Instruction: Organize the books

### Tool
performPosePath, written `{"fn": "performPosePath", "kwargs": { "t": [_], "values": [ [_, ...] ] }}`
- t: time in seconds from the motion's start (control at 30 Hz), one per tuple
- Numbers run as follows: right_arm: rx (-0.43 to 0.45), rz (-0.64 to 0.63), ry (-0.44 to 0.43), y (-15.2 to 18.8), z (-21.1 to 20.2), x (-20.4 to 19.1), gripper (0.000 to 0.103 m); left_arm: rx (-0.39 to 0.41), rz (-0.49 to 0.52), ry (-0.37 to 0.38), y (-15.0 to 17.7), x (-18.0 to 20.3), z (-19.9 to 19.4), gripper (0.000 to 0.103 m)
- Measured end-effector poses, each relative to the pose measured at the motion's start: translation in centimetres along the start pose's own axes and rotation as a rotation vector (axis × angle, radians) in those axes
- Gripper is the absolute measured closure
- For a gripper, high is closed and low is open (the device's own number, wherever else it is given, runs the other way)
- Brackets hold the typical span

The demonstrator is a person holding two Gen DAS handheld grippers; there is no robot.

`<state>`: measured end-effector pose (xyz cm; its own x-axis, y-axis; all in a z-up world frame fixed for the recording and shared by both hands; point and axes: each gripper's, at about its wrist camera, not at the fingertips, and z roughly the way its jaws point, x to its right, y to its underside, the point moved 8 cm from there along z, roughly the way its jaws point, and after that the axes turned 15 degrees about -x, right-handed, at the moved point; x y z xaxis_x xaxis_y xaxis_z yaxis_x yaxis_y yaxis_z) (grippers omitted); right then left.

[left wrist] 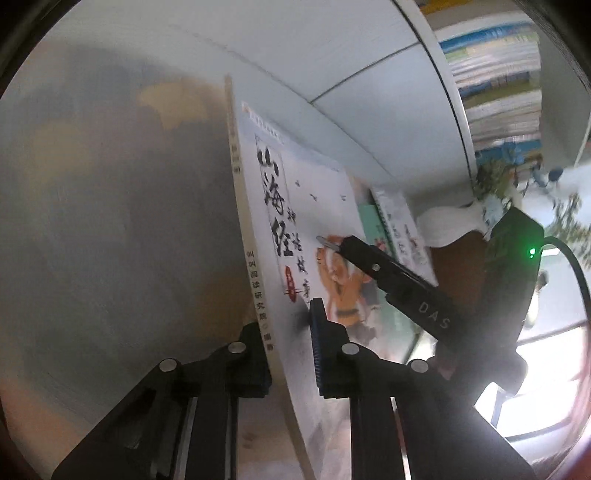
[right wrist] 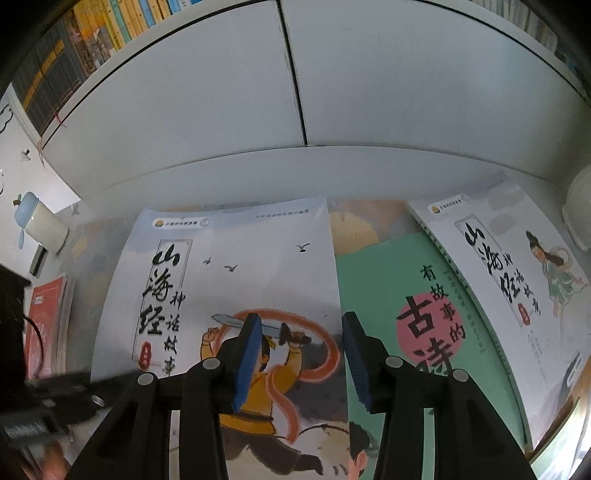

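Note:
A white picture book (left wrist: 303, 192) with black brush lettering and a sword-swinging figure on its cover has its spine edge between the fingers of my left gripper (left wrist: 284, 317), which is shut on it. One black finger (left wrist: 373, 262) of my right gripper touches the cover from the right. In the right wrist view the same book (right wrist: 236, 258) lies below my right gripper (right wrist: 299, 325). That gripper is open, its blue pads (right wrist: 247, 354) astride the book's right edge without pressing on it. My left gripper (right wrist: 55, 398) is a dark blur at the book's lower left.
A green book (right wrist: 384, 280) lies right of the held book, with another white book (right wrist: 517, 280) overlapping it. A red book (right wrist: 44, 325) lies at the far left. White cabinet doors (right wrist: 184, 110) rise behind, with shelved books (right wrist: 92, 33) above.

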<state>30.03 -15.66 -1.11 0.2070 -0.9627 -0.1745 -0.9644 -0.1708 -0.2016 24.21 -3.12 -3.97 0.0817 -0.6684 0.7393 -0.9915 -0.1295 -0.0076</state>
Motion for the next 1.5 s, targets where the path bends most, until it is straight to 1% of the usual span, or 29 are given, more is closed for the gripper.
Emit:
{"fn": "performPosePath", "kwargs": {
  "t": [0.07,0.17,0.23,0.27,0.3,0.4,0.5,0.57,0.6,0.67,0.73,0.77,0.8,0.83,0.9,1.0,1.03,1.2,1.23,1.3,1.33,1.4,1.43,1.5],
  "values": [
    [-0.010,0.015,-0.021,0.5,-0.2,0.2,0.058,0.004,-0.027,0.038,0.9,0.3,0.2,0.090],
    [-0.053,0.035,-0.061,1.5,-0.6,0.4,0.058,0.009,-0.062,0.069,2.6,0.7,-0.1,0.091],
    [-0.103,0.033,-0.111,2.6,-0.9,0.4,0.054,0.020,-0.082,0.092,3.7,1.0,-1.0,0.092],
    [-0.133,0.029,-0.147,3.3,-1.2,0.3,0.049,0.026,-0.083,0.094,4.4,1.2,-1.7,0.092],
    [-0.161,0.027,-0.184,4.3,-1.4,0.4,0.046,0.029,-0.082,0.088,4.9,1.3,-2.0,0.092],
    [-0.214,0.030,-0.241,8.1,-2.6,1.2,0.045,0.024,-0.100,0.098,7.1,1.5,-2.7,0.092],
    [-0.235,0.038,-0.262,11.5,-3.6,2.3,0.045,0.008,-0.147,0.133,8.7,1.0,-2.6,0.092],
    [-0.240,0.061,-0.299,13.5,-4.1,3.2,0.045,-0.003,-0.175,0.160,9.4,0.9,-2.1,0.092],
    [-0.241,0.087,-0.328,14.4,-4.4,3.7,0.044,-0.007,-0.186,0.161,9.5,0.9,-1.8,0.092],
    [-0.240,0.121,-0.360,15.6,-4.6,4.6,0.044,-0.012,-0.205,0.143,10.1,0.6,-1.5,0.092],
    [-0.261,0.144,-0.361,16.1,-4.5,4.4,0.044,-0.026,-0.220,0.104,11.5,0.1,-1.2,0.091],
    [-0.268,0.153,-0.365,16.5,-4.3,4.3,0.044,-0.031,-0.212,0.087,12.2,0.1,-1.1,0.091],
    [-0.268,0.161,-0.375,16.7,-4.3,4.2,0.044,-0.036,-0.206,0.066,12.8,-0.1,-1.1,0.090],
    [-0.279,0.175,-0.390,17.0,-4.1,4.1,0.045,-0.042,-0.204,0.044,13.3,-0.3,-1.2,0.087],
    [-0.290,0.200,-0.404,17.7,-3.8,3.9,0.045,-0.055,-0.207,0.031,15.0,-1.0,-1.4,0.086],
    [-0.281,0.176,-0.381,18.2,-3.9,3.4,0.045,-0.038,-0.222,0.007,15.9,-1.8,-1.6,0.086],
    [-0.283,0.167,-0.376,18.1,-3.8,3.3,0.045,-0.049,-0.235,0.009,16.3,-1.9,-1.4,0.087],
    [-0.284,0.174,-0.363,18.3,-3.8,3.1,0.044,-0.048,-0.272,0.051,17.4,-1.8,-1.0,0.087],
    [-0.285,0.175,-0.363,18.3,-3.7,3.1,0.044,-0.054,-0.282,0.081,17.6,-1.6,-0.8,0.087],
    [-0.292,0.171,-0.361,18.4,-3.7,3.0,0.044,-0.072,-0.307,0.173,17.5,-0.2,0.0,0.087],
    [-0.297,0.166,-0.362,18.7,-3.8,3.0,0.044,-0.075,-0.304,0.190,17.4,0.2,0.0,0.087],
    [-0.320,0.148,-0.385,19.4,-4.0,2.8,0.044,-0.050,-0.272,0.194,17.2,1.4,-0.7,0.087],
    [-0.331,0.143,-0.400,19.7,-4.1,2.7,0.044,-0.045,-0.264,0.202,17.1,1.8,-1.0,0.091],
    [-0.365,0.139,-0.440,21.0,-4.2,2.9,0.044,-0.037,-0.261,0.223,16.9,2.3,-1.8,0.092]
  ]
}}
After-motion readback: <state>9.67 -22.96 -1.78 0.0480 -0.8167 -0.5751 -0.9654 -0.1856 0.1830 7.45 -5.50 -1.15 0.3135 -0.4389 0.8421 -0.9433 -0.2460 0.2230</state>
